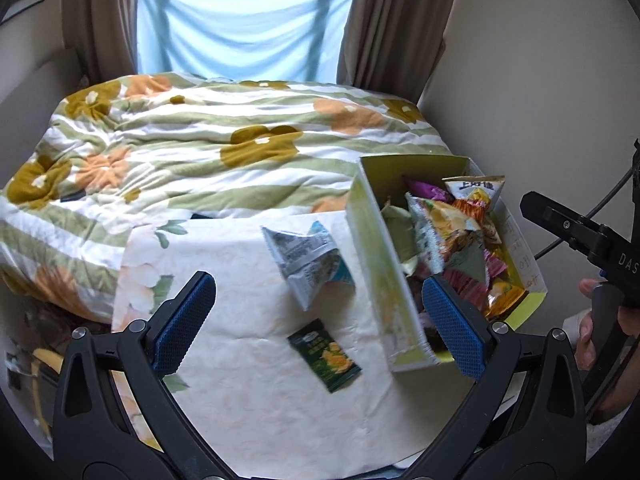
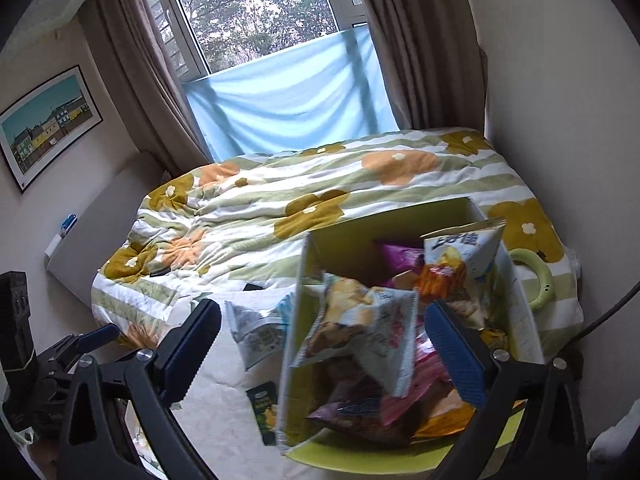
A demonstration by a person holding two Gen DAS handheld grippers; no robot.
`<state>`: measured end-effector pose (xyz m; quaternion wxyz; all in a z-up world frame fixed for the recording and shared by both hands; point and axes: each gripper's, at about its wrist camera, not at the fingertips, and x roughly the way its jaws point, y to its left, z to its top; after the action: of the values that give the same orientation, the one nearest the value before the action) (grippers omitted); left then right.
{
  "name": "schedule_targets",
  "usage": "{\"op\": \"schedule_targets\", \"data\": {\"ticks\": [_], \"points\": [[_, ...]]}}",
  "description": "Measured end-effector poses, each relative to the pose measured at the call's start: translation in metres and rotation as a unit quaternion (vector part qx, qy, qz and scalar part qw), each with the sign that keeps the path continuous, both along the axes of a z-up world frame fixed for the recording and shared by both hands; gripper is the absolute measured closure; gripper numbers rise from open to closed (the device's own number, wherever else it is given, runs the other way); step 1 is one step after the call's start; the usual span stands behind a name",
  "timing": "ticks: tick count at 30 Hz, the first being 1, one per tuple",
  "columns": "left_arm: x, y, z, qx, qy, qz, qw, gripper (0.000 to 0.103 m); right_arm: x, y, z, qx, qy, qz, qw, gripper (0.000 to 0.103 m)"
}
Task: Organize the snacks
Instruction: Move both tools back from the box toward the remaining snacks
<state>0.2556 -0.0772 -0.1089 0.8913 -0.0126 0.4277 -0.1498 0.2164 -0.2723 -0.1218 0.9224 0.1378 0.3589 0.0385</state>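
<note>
Most snacks already in yellow box (image 1: 370,248). I count two left on cloth (image 1: 248,380): white packet (image 1: 306,260), green packet (image 1: 324,354). Left gripper (image 1: 320,322), right gripper (image 2: 322,346) both spread wide, empty.

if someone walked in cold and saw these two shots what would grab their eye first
Probably the yellow-green cardboard box on the right of the pale floral cloth, stuffed with bright snack bags. Next, two packets lying outside it on the cloth: a crumpled white-and-blue bag beside the box's left wall, and a small dark green packet nearer the camera. Behind lies a green-striped quilt with big orange and mustard flowers.
</note>
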Motion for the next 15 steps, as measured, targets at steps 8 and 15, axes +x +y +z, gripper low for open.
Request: {"op": "schedule_targets", "data": {"ticks": [8, 15], "points": [[0.009, 0.073, -0.009, -0.005, 0.018, -0.006, 0.9998, 0.001, -0.004, 0.069, -0.006, -0.004, 0.001, -0.005, 1.0, 0.002], [0.025, 0.12, -0.024, -0.016, 0.039, -0.026, 0.9988, 0.001, -0.004, 0.122, -0.022, -0.008, 0.013, -0.005, 1.0, 0.002]]}}
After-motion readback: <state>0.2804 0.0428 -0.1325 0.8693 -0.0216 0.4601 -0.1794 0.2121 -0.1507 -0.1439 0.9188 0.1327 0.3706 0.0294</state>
